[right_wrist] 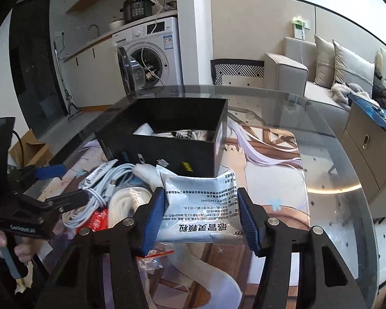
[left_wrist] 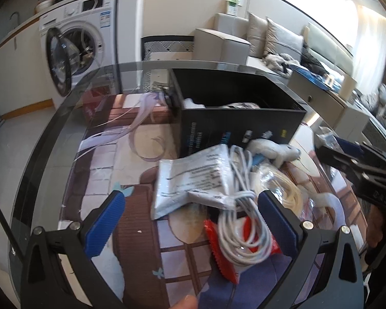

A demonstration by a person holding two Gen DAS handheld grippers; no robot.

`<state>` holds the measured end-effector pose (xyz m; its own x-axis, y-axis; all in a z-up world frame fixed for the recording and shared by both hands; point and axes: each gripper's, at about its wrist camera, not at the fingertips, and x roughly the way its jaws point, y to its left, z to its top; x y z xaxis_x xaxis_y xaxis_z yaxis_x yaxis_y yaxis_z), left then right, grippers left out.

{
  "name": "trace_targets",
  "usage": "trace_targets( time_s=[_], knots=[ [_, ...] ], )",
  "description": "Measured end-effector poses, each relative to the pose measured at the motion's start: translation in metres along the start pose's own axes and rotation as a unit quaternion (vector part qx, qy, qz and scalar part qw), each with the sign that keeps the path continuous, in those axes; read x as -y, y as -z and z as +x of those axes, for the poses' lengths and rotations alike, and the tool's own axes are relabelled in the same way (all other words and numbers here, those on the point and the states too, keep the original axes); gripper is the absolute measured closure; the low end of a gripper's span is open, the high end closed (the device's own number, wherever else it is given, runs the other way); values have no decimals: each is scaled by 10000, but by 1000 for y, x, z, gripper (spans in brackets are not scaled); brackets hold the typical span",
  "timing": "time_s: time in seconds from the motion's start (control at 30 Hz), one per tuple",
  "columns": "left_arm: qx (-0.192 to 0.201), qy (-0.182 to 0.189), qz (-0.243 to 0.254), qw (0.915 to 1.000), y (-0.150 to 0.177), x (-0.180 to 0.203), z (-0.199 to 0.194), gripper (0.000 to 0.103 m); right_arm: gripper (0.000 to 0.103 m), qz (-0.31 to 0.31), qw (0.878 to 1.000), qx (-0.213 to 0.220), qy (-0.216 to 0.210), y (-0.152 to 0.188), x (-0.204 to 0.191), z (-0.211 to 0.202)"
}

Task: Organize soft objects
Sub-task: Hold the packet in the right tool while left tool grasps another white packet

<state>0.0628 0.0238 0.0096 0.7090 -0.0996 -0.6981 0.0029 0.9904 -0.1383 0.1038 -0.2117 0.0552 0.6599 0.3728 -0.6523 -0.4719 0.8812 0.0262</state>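
My right gripper (right_wrist: pixel 202 213) is shut on a pale blue-white medicine sachet (right_wrist: pixel 200 206) and holds it just in front of the open black box (right_wrist: pixel 167 141). The sachet also shows in the left wrist view (left_wrist: pixel 193 177). My left gripper (left_wrist: pixel 190 219) is open above a coiled white cable (left_wrist: pixel 242 221) and a red packet (left_wrist: pixel 221 252), touching neither. A cream rope coil (right_wrist: pixel 126 200) and a white plush toy (left_wrist: pixel 272 149) lie beside the cable. The box (left_wrist: pixel 239 118) holds some white items.
All this sits on a round glass table (right_wrist: pixel 334 154) with a printed anime mat (left_wrist: pixel 110 154). A washing machine with its door open (left_wrist: pixel 74 49) stands behind, and a sofa (right_wrist: pixel 321 77) to the right. The right gripper body shows in the left wrist view (left_wrist: pixel 365 172).
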Motion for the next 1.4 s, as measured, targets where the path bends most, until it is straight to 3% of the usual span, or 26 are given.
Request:
trace_targets(
  time_s=[0.33,0.7,0.93,1.4],
  knots=[
    [-153,-110,-632,9978,-14,-27,19,0,47,-66,9999,-4,-138,0,-9,0],
    [-374,-115,-205,9990,-25,-18,36,0,47,-65,9998,-117,-121,2,-7,4],
    [-595,-465,-297,9967,-20,-39,44,0,47,15,9998,-161,-111,3,0,6],
    [-817,-353,366,9954,-17,-17,55,0,47,-12,9995,-283,-157,4,1,14]
  ],
)
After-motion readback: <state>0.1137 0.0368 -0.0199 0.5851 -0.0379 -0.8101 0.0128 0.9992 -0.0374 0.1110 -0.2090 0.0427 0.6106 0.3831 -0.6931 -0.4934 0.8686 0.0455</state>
